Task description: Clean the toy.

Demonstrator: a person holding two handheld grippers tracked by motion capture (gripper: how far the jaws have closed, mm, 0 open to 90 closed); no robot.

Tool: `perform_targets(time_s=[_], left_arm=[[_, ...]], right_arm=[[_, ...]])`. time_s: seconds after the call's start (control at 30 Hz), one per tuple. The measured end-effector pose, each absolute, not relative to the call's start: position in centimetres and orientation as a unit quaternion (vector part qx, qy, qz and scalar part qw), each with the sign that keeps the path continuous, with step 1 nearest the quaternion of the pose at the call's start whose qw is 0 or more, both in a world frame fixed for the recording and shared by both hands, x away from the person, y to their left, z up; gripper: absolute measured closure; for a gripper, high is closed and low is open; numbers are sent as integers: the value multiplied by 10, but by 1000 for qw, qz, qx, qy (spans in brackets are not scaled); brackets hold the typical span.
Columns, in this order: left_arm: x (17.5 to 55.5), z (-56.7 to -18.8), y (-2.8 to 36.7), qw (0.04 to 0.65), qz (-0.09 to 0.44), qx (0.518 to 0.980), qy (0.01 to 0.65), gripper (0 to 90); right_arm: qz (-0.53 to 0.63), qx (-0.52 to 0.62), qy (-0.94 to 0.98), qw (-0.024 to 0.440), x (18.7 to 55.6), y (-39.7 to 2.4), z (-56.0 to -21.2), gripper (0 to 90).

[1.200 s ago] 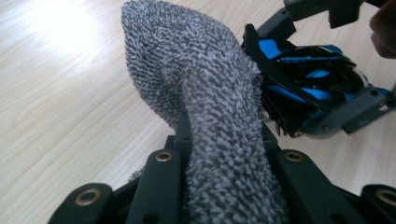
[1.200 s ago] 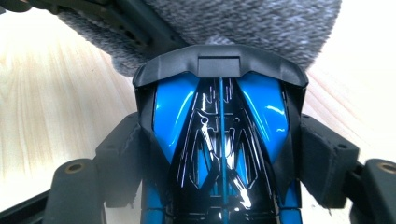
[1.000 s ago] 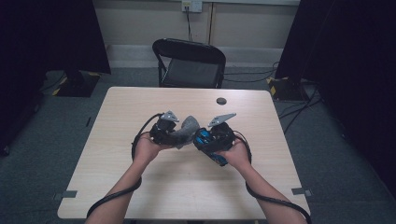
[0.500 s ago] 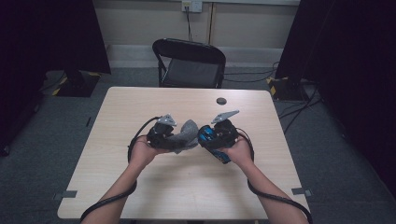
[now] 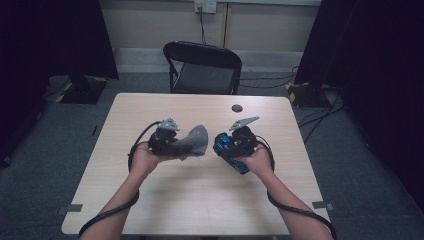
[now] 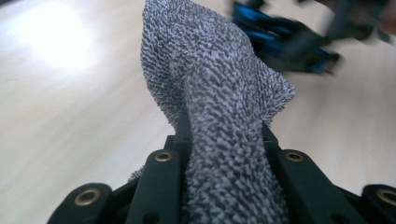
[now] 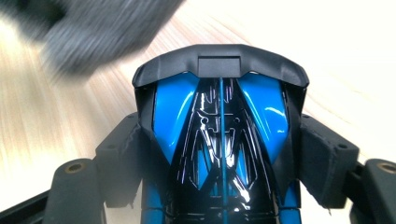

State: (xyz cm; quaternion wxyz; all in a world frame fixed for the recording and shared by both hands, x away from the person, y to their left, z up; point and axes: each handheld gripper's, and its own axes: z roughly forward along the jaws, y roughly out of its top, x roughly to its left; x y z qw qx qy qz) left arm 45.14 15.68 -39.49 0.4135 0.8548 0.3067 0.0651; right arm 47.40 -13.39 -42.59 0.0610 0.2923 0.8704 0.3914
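Observation:
A grey knitted cloth is pinched in my left gripper, which is shut on it above the middle of the table. In the left gripper view the cloth rises out of the black jaws of the left gripper. My right gripper is shut on a blue and black toy car, held just right of the cloth with a small gap between them. The right gripper view shows the car clamped across its width by the pads of the right gripper. The blurred cloth lies beyond the car's end.
The light wooden table carries a small black disc near its far edge. A black folding chair stands behind the table. Cables trail from both grippers along the forearms.
The left hand has drawn the cloth a little to the left, so it no longer touches the car. The right hand and the car have stayed put.

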Motion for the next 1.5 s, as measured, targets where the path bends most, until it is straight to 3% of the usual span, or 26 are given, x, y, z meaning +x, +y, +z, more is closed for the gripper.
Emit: perform_targets(time_s=[0.23, 0.47, 1.03, 1.5], left_arm=[[477, -389, 151, 418, 89, 842, 331, 713], [491, -399, 128, 418, 81, 841, 334, 710], [493, -408, 98, 413, 64, 848, 327, 709], [482, -413, 107, 411, 36, 855, 313, 710]], right_arm=[[395, 272, 876, 57, 466, -126, -424, 260], [393, 267, 878, 54, 464, -123, -424, 260], [393, 264, 879, 49, 462, -120, -425, 260], [385, 278, 878, 56, 467, -128, -425, 260]])
